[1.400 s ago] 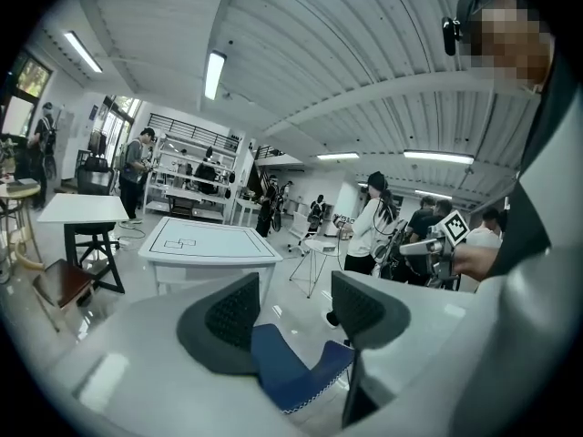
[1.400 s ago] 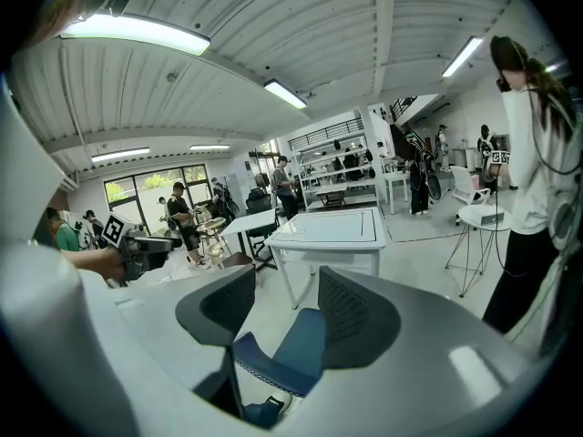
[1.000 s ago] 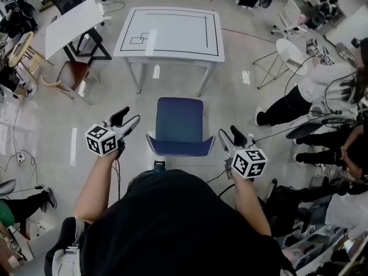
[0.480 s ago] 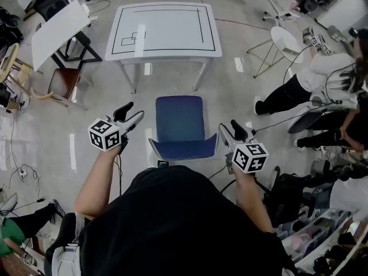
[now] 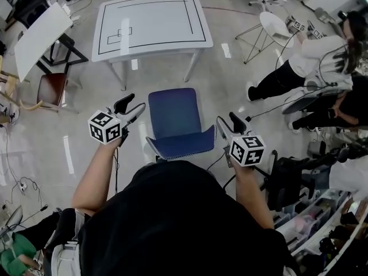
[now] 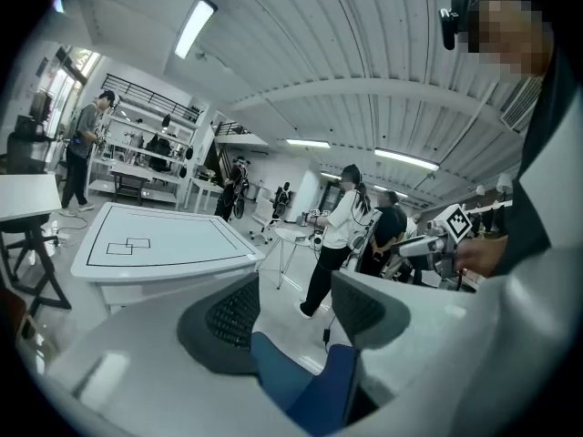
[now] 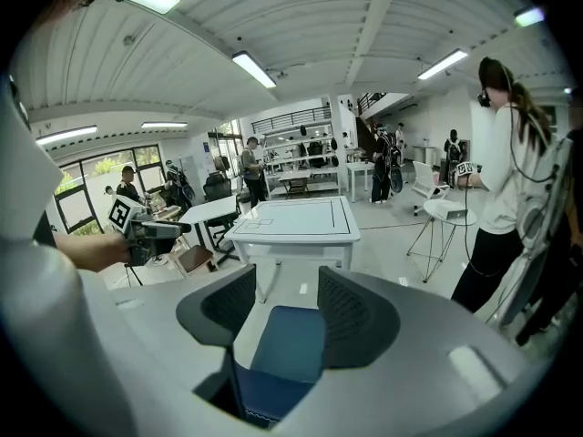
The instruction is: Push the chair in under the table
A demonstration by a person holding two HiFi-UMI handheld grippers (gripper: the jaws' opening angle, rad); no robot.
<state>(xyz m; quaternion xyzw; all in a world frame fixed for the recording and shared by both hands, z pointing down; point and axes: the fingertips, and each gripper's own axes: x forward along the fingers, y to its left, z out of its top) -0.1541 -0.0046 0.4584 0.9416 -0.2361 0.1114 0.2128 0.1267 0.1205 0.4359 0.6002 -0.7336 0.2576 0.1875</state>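
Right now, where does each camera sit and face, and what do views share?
Head view: on the person's head, steeply down at blue-seated chair, white black-lined table; forearms, left gripper, right gripper show.
Left gripper view: on left gripper, along its open jaws toward chair, table.
Right gripper view: likewise, on right gripper.
All three share chair, table.

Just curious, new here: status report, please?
Left tool, right tool open, empty, flanking blue upholstered chair. Chair short of white rectangular table. Nothing between them.

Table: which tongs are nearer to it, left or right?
Left. The left tongs are level with the seat of the chair, short of the table; the right tongs are farther back, by its backrest.
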